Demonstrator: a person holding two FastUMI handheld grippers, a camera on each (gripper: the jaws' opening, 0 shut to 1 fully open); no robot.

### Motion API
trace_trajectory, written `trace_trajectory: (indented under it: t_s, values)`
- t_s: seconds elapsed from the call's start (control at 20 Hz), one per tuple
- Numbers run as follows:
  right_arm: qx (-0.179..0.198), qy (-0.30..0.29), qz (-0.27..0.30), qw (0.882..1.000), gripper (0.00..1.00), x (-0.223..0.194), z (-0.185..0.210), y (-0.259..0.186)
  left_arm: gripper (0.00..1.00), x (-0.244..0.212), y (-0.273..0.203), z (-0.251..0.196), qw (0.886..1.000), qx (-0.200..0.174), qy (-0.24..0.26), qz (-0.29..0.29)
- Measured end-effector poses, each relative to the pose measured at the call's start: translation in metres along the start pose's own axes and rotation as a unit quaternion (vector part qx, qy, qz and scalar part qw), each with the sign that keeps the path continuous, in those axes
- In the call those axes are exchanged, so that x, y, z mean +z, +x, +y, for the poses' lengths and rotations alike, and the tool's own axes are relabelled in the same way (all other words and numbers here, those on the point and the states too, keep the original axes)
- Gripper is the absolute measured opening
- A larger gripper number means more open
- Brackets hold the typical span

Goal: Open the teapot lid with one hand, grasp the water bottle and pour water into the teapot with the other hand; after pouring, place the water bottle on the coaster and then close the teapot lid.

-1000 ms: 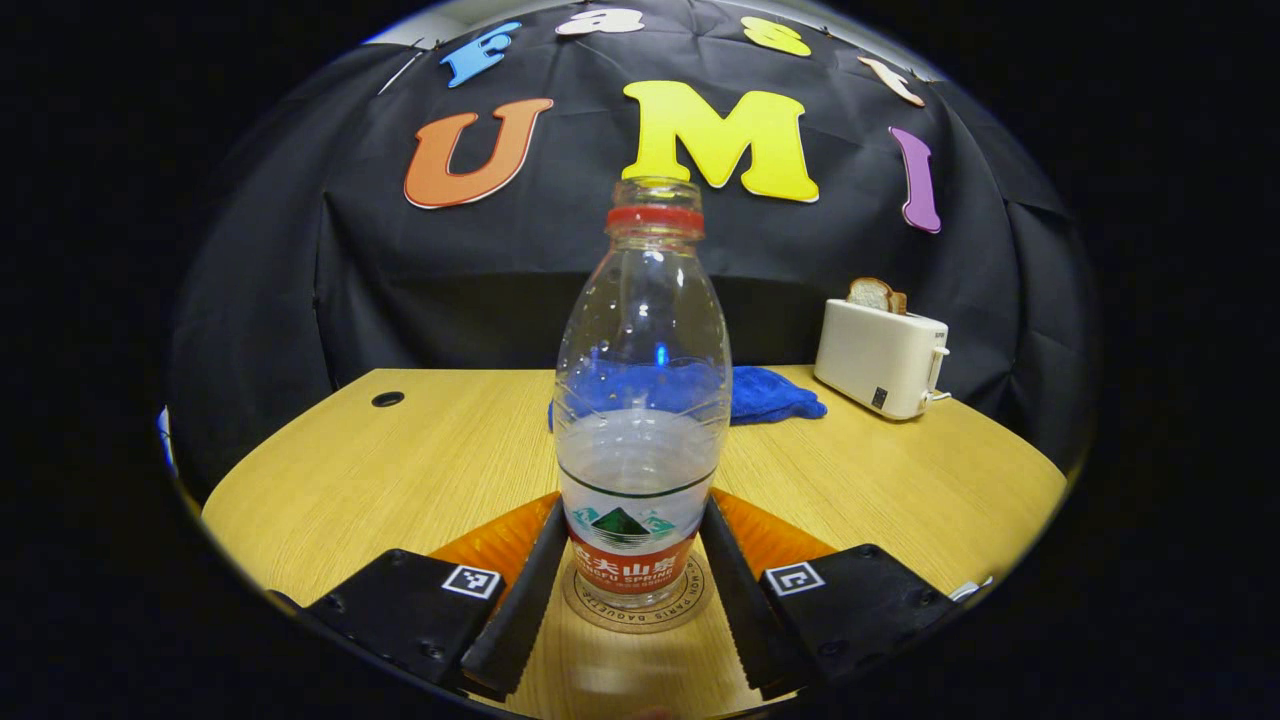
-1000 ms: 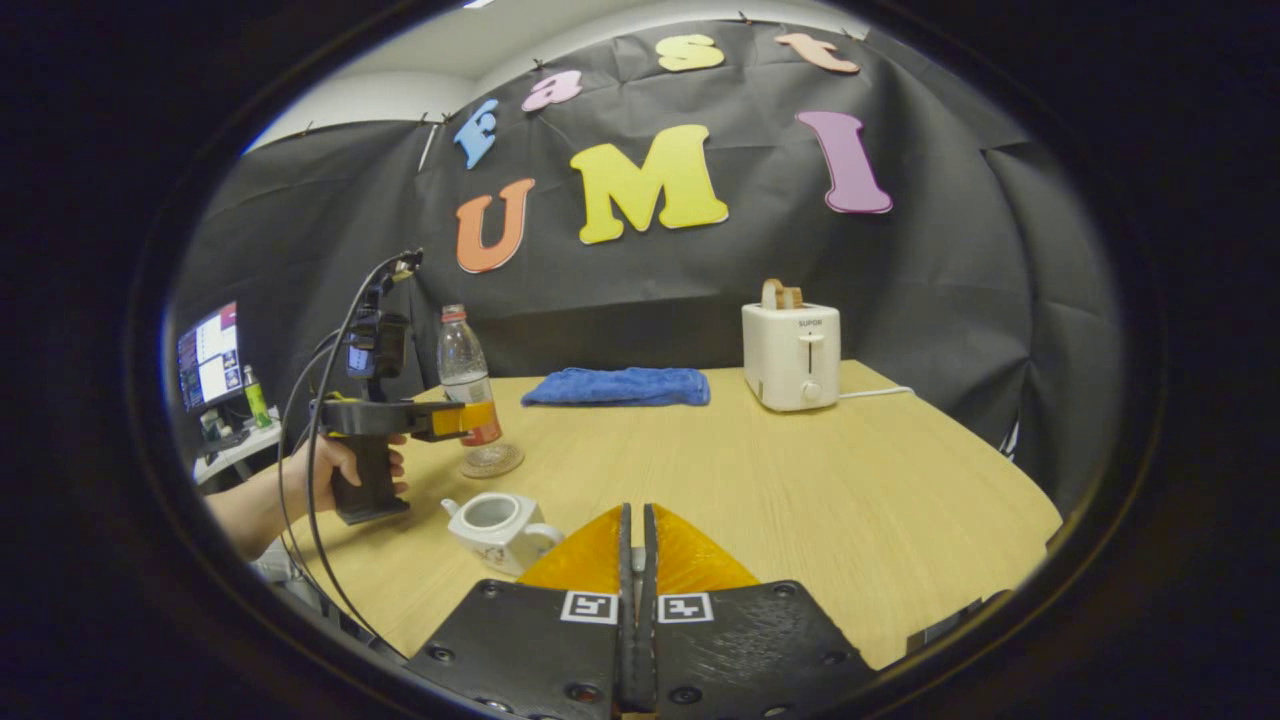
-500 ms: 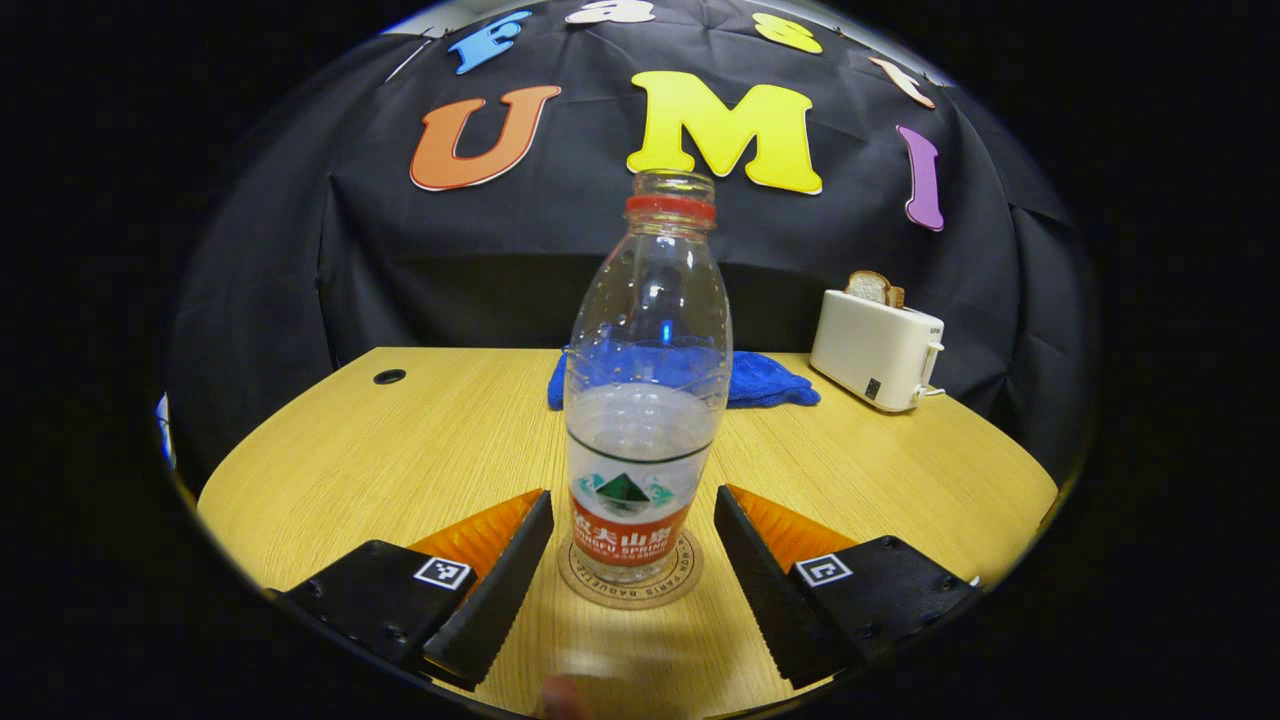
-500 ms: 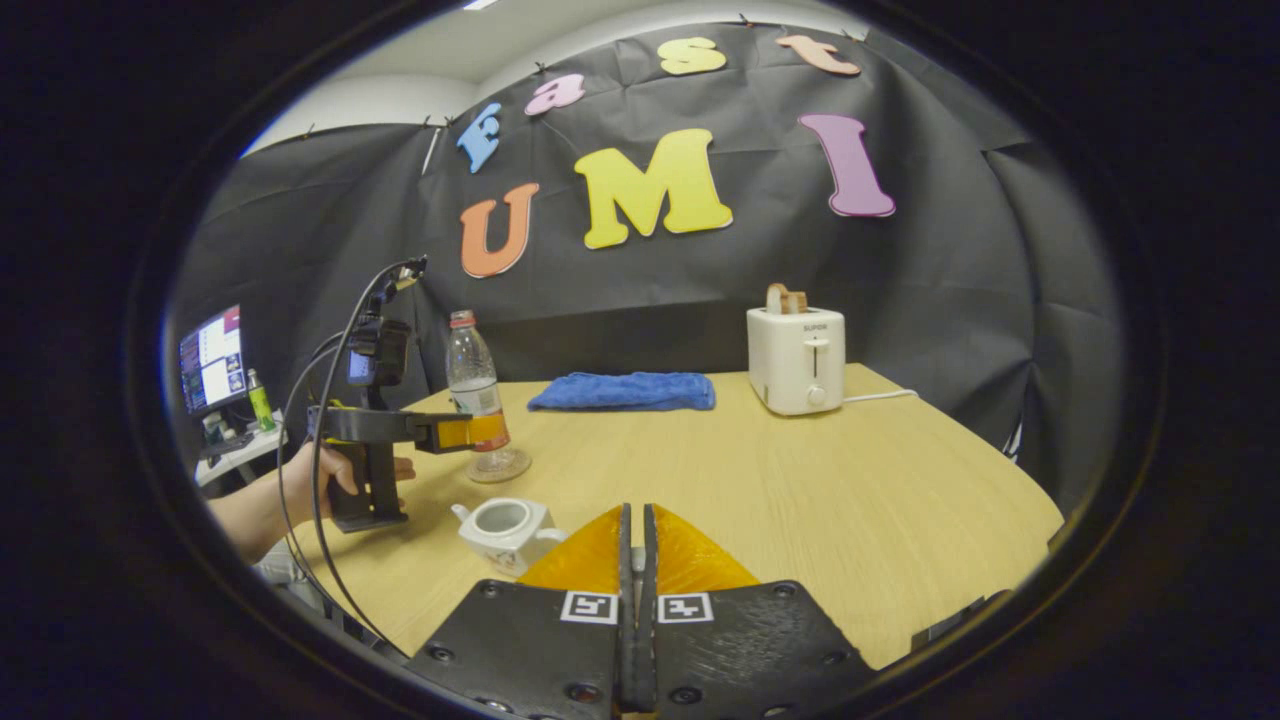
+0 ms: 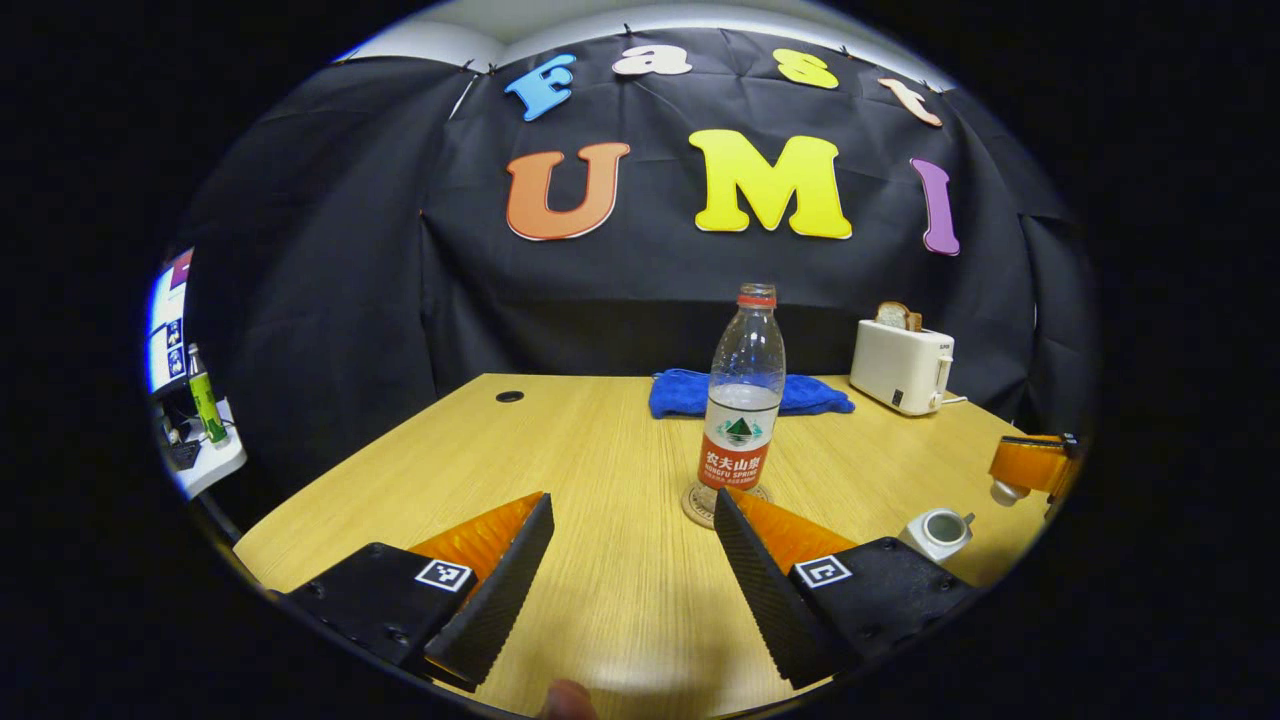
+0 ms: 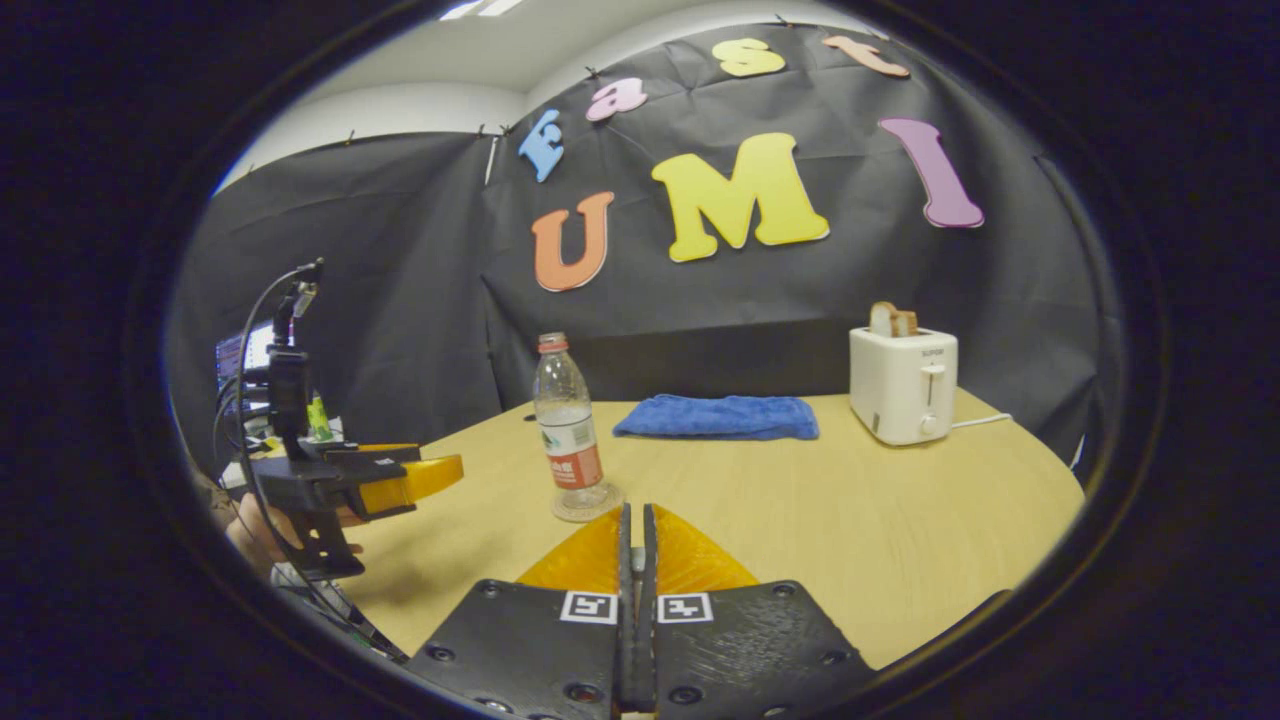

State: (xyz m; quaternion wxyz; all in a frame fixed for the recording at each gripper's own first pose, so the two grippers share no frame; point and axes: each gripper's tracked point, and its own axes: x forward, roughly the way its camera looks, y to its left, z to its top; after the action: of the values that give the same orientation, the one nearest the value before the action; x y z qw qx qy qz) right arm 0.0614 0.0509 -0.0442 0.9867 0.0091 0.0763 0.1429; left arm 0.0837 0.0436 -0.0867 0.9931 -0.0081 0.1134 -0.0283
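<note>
The water bottle stands straight up on a round coaster on the wooden table. It has no cap on top, a red ring at its neck, and some water inside. In the left gripper view it sits a little past the middle, near 1 o'clock from the left gripper. That gripper has its two fingers spread wide apart, with nothing between them. The bottle is well ahead of the fingers and they do not touch it.

The small white teapot sits on the table at about 4 o'clock in the left gripper view. Its top is open and you can see down inside. Just past it, at 3 o'clock at the edge, the right gripper hangs above the table with a small white thing at its tip. I cannot tell for sure what that thing is.

In the right gripper view the right gripper's own fingers are pressed close together at 6 o'clock. The bottle stands just beyond them at 11 o'clock. The other gripper is at 9 o'clock, held by a hand.

A blue cloth lies behind the bottle. A white toaster with bread in it stands at 2 o'clock.
</note>
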Motion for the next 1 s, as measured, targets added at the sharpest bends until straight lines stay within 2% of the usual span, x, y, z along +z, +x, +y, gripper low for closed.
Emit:
trace_trajectory:
  t_s: [0.25, 1.0]
  values:
    - [0.011, -0.004, 0.01, 1.0, 0.0, -0.01, 0.012, 0.021, 1.0, -0.008, -0.015, 0.026, 1.0, 0.025, 0.006, -0.004]
    - [-0.006, -0.022, 0.01, 1.0, 0.0, -0.031, 0.01, 0.029, 1.0, 0.006, -0.027, 0.036, 0.999, 0.032, -0.006, -0.022]
